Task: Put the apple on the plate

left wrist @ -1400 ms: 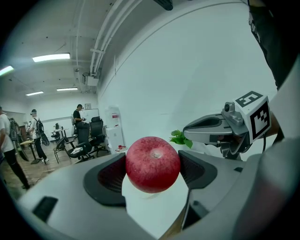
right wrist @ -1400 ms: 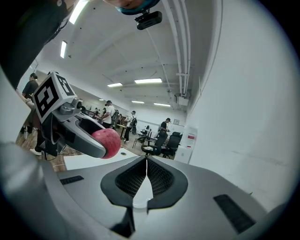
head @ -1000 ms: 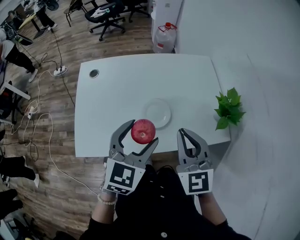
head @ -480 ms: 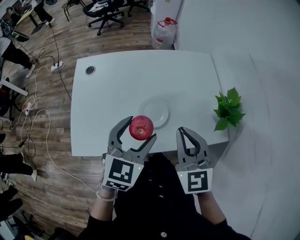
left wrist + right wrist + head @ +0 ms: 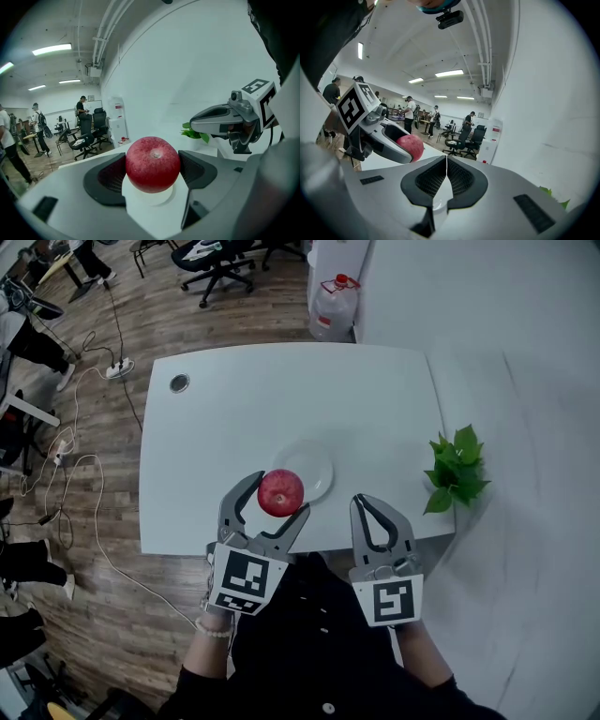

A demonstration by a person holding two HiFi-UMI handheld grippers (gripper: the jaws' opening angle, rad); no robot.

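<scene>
In the head view's centre, the left gripper [image 5: 278,496] pinches the apple [image 5: 280,491] between its jaws, lifted above the table [image 5: 281,399] at the plate's [image 5: 321,465] lower-left rim, probably for placing. The right gripper [image 5: 366,502], jaws together and empty, hangs idle at lower right.

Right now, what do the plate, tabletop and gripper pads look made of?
Plate: white, smooth, with a shallow inner ring; likely ceramic, plastic not ruled out.
Table: matte white flat top, probably laminate board; round grommet set in one corner.
Pads of the left hand-held gripper: dark, fine cross-hatched texture, rubber-like, pressed on the apple.
</scene>
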